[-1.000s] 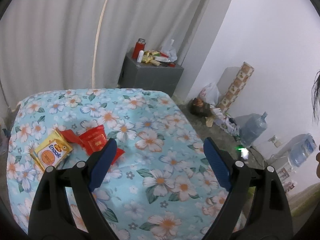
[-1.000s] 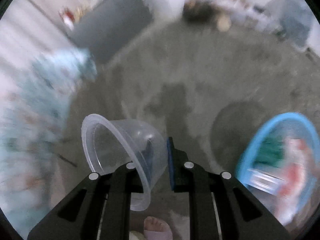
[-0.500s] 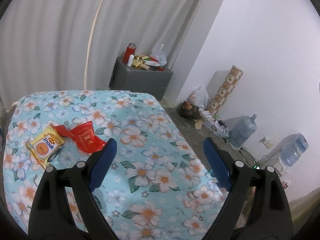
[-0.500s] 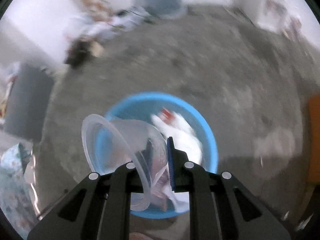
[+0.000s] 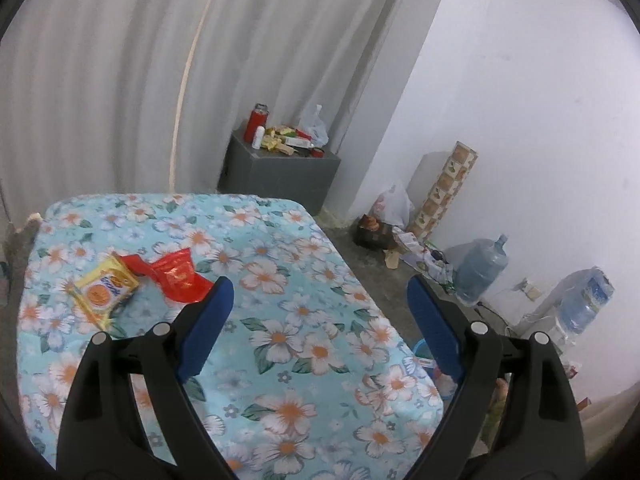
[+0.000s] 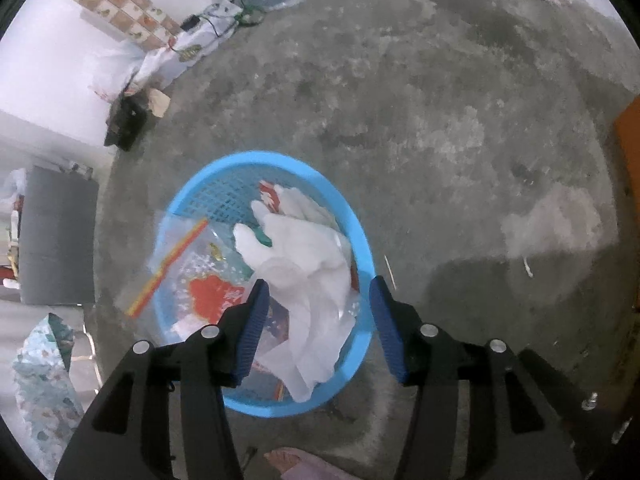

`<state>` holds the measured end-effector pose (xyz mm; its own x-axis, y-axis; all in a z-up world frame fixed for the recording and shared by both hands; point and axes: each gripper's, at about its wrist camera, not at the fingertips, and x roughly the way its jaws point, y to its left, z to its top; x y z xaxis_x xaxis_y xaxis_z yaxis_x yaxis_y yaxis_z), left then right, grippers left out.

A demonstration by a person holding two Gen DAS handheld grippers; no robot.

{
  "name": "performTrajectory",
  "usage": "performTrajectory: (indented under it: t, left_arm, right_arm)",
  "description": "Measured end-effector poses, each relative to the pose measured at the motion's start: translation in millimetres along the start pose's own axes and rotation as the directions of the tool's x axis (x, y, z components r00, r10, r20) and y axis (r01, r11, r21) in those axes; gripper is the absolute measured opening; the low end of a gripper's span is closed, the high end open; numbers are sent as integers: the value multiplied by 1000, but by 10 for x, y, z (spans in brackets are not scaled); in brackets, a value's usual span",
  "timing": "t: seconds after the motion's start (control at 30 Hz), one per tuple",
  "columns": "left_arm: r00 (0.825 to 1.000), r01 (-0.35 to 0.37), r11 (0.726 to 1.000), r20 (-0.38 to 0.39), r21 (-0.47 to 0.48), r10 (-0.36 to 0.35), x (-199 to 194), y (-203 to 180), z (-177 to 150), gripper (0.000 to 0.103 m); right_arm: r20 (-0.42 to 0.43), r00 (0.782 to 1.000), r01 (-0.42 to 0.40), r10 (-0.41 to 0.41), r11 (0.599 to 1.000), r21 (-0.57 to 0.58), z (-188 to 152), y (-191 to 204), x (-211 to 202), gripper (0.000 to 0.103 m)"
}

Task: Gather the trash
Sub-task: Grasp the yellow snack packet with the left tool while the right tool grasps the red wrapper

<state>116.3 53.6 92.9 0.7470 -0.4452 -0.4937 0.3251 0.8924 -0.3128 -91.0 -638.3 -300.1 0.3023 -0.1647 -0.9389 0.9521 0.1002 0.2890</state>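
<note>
Looking through the left wrist view first: the left gripper (image 5: pixel 316 304) is held spread wide with nothing between its blue pads, hovering above the table draped in a light-blue floral cloth (image 5: pixel 280 344) and angled gently downward. Two bits of trash are left lying side by side near the far-left part of the cloth: a crumpled red foil wrapper (image 5: pixel 178 276) and a flat yellow snack packet with an orange circle (image 5: pixel 105 291), edges touching. That open, ready pose is probably kept because those two are next in line, though neither is touched yet. A sliver of the round blue plastic mesh basket (image 5: pixel 422 350) can be spotted on the floor just past the table's right edge, so the drop spot is kept close to the work area.

Over in the right wrist view, the right gripper (image 6: pixel 316 320) is pointed steeply down right over that basket (image 6: pixel 360 232), which sits on the grey concrete floor (image 6: pixel 440 120). Its jaws have just been opening and nothing is pinched between the pads now. A clear plastic cup (image 6: pixel 286 270) seems to be lying on the white crumpled paper (image 6: pixel 308 248) inside, though it's hard to make out. A clear zip bag with a red-and-yellow strip (image 6: pixel 180 264) is draped over the basket's left rim. Bare toes (image 6: pixel 296 462) are seen at the bottom edge.
</note>
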Motion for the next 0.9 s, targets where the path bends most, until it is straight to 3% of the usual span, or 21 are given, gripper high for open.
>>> performTrajectory:
  t: [0.13,0.27,0.37,0.47,0.57,0.67,0.77,0.9]
  left_arm:
    - [999,-27,1000,19,-11,27,-159,112,-20,86]
    - [998,-65,997,17,-48,66,-285,310,-93,87]
    - [993,-114,991,-1,-72,114,-327,469,-167,87]
    - [988,-152,982,-20,-110,151,-351,678,-251,87]
    - [980,-201,970,-21,-138,200,-361,895,-316,87]
    - [973,-230,958,-28,-169,229,-329,1127,-360,87]
    - [974,-229,944,-54,-238,222,-228,1458,-420,87]
    - [976,-215,917,-100,-336,192,6,1947,-482,87]
  right_arm:
    - [77,997,-20,23,999,-33,5,105,-450,52]
    - [159,982,-85,102,990,-112,-55,391,-980,52]
    - [215,957,-145,196,962,-231,-198,793,-1471,62]
    - [227,928,-189,294,901,-390,-438,1337,-1924,65]
    - [177,906,-232,385,801,-552,-790,1981,-2264,65]
    - [50,883,-310,467,660,-685,-1268,2646,-2486,65]
    - [-166,840,-440,516,471,-764,-1948,3330,-2570,66]
    - [-439,771,-598,461,287,-748,-2802,3999,-2386,66]
